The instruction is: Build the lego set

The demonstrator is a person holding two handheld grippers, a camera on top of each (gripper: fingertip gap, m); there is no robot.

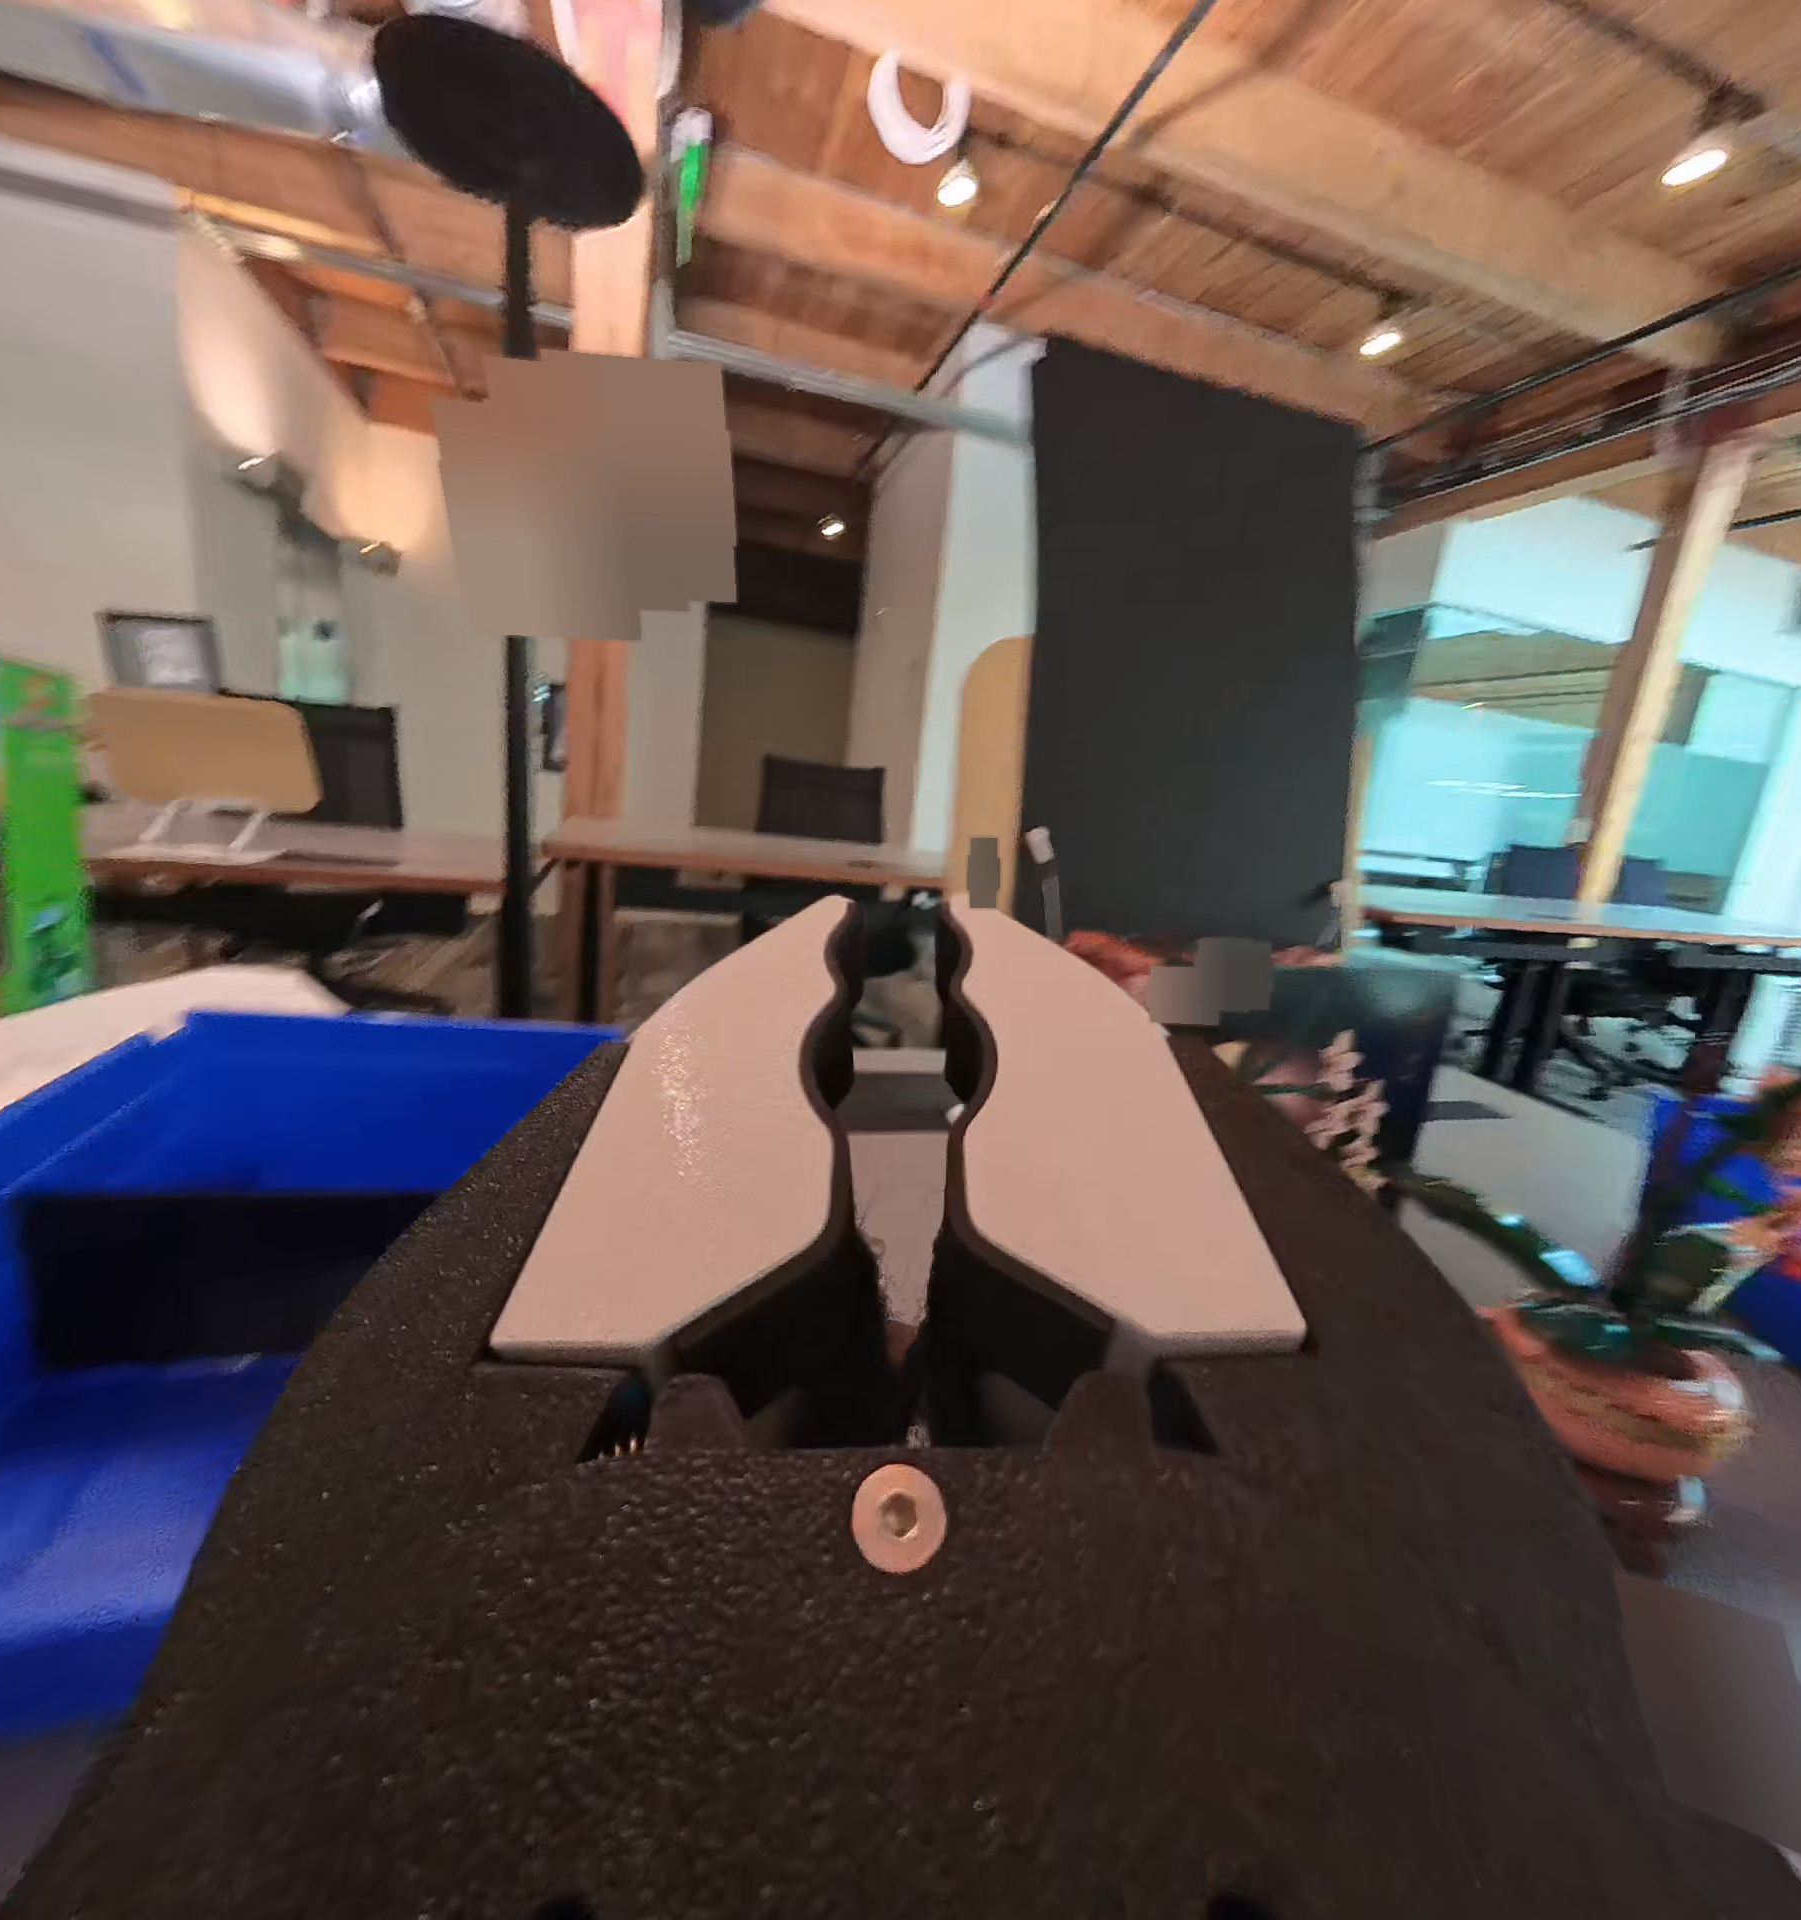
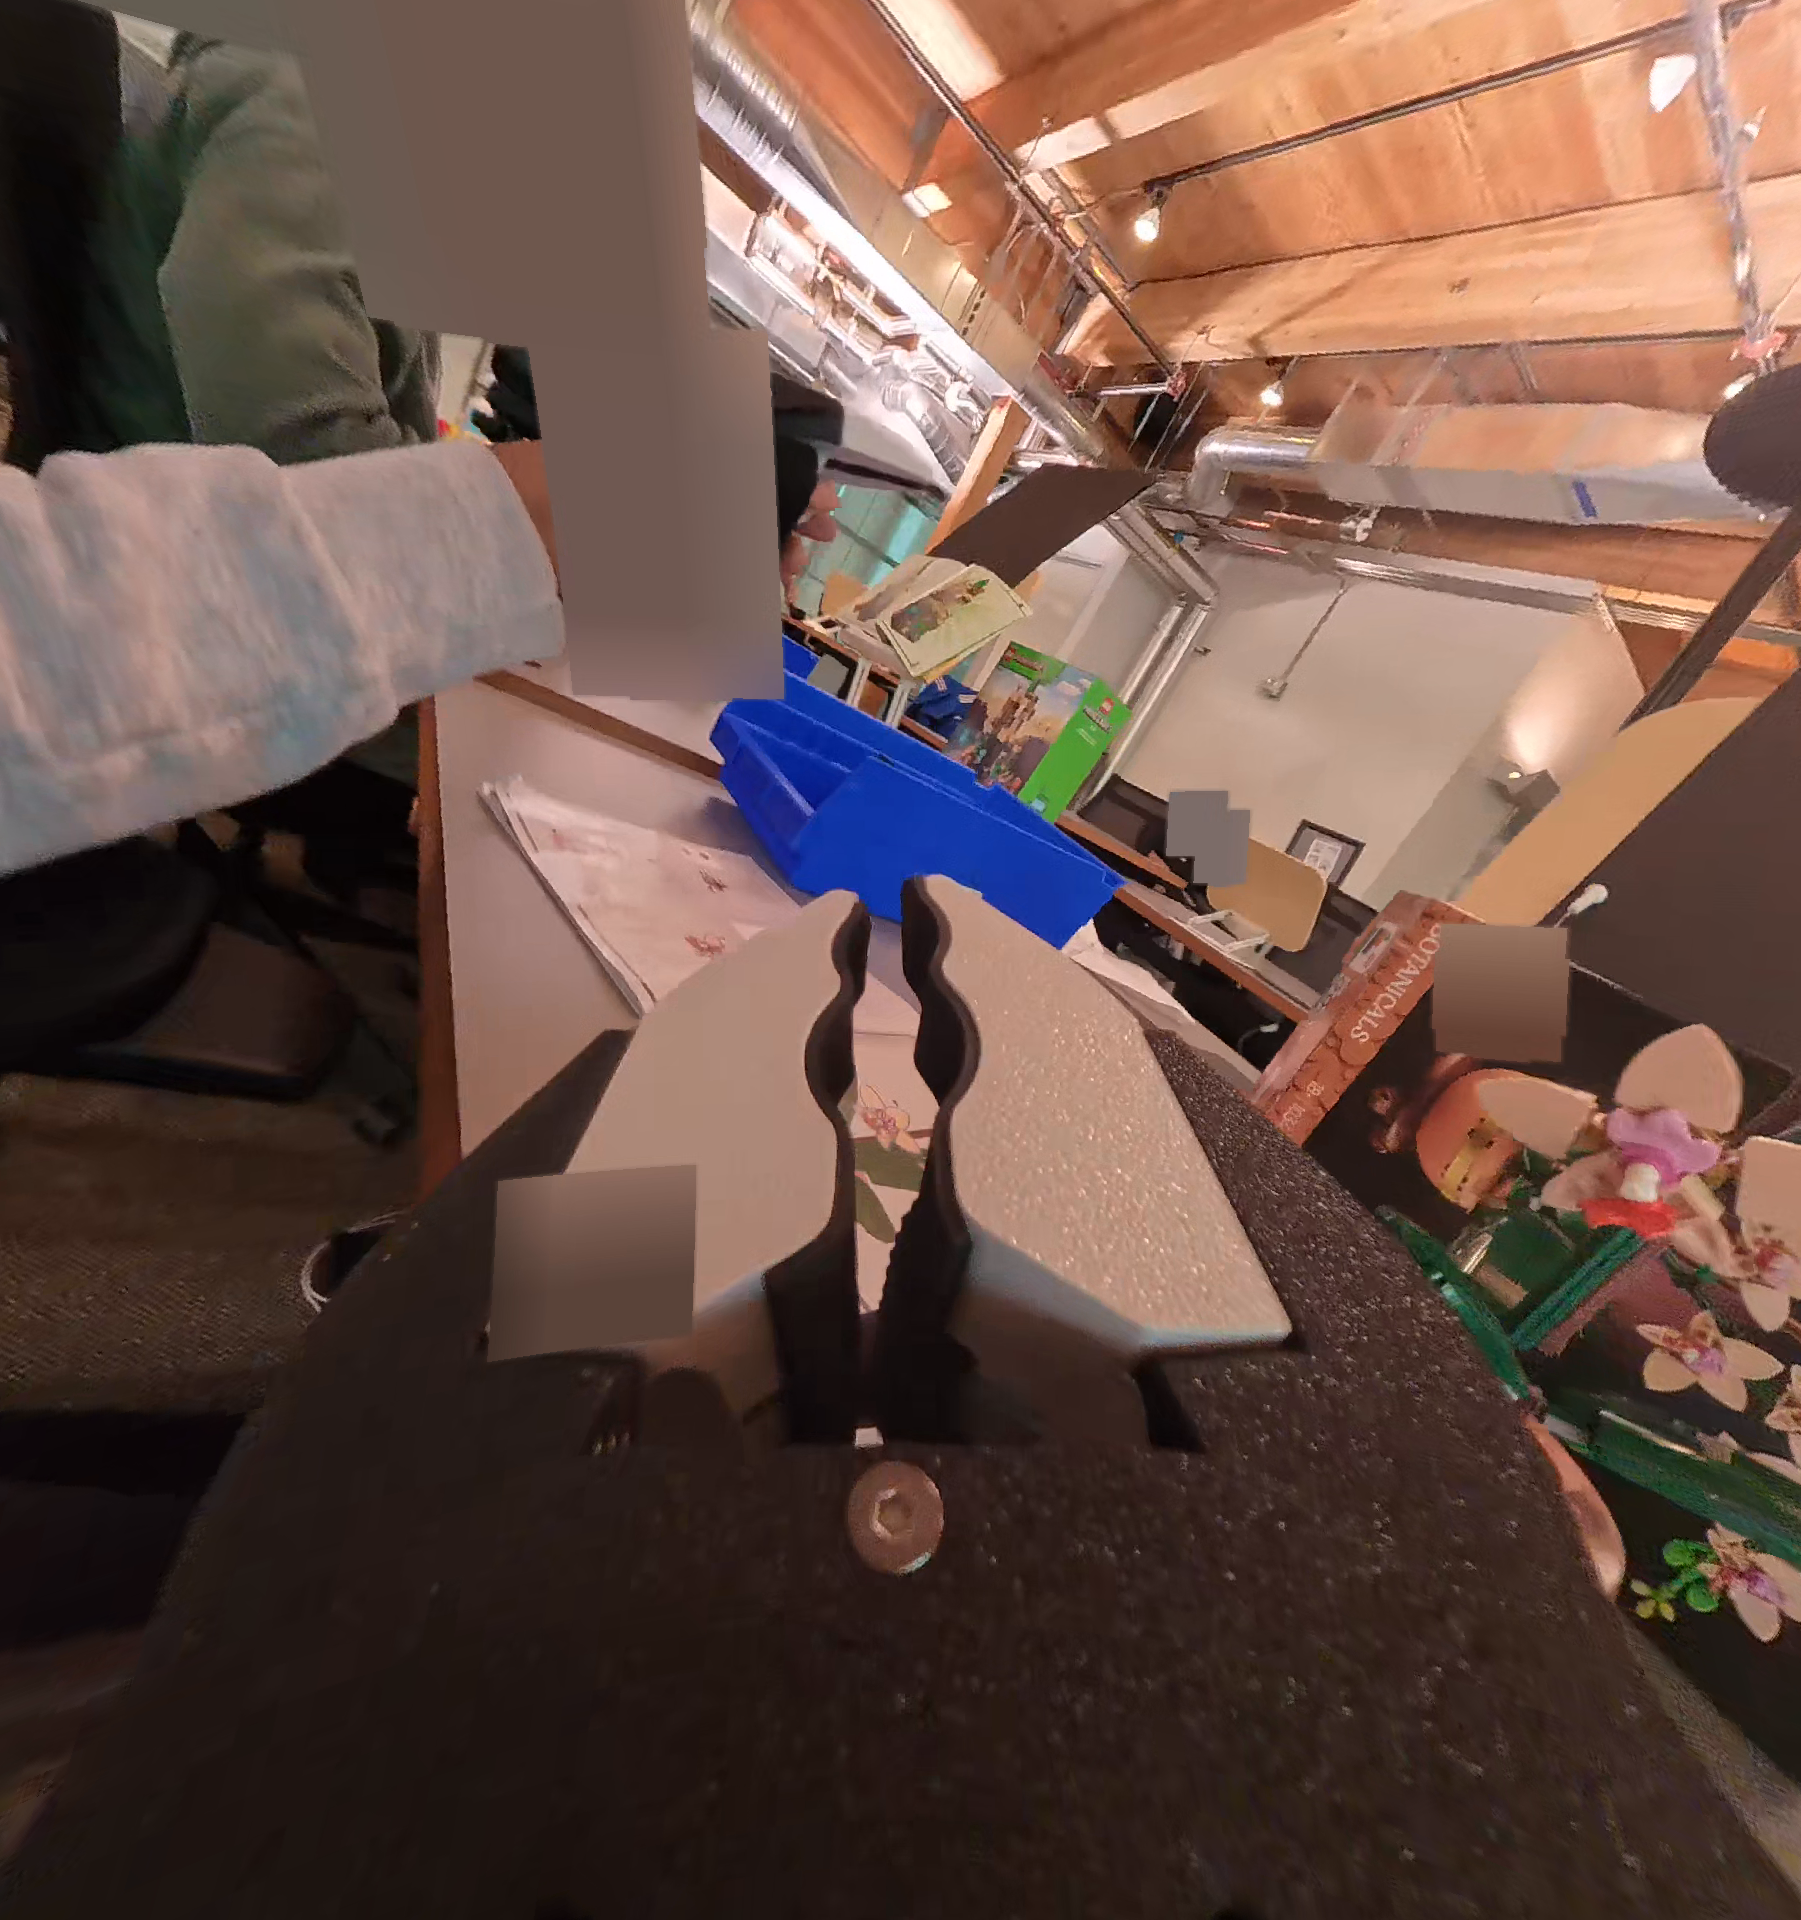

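Left wrist view: we see the left claw (image 1: pixel 898 920) raised, jaws slightly parted, empty, beside a blue plastic bin (image 1: pixel 252 1081); the blurred lego orchid in a terracotta-coloured pot (image 1: pixel 1644 1340) stands right. The right claw (image 2: pixel 883 900) is narrowly parted, empty, over the white bench (image 2: pixel 522 935).

The grey table (image 2: pixel 522 997) has a wood edge; an open instruction booklet (image 2: pixel 647 894) lies flat near its middle; at the booklet's two o'clock sits a blue plastic bin (image 2: pixel 937 831); at four o'clock stands the orchid box (image 2: pixel 1363 997), beside the lego orchid (image 2: pixel 1706 1247).
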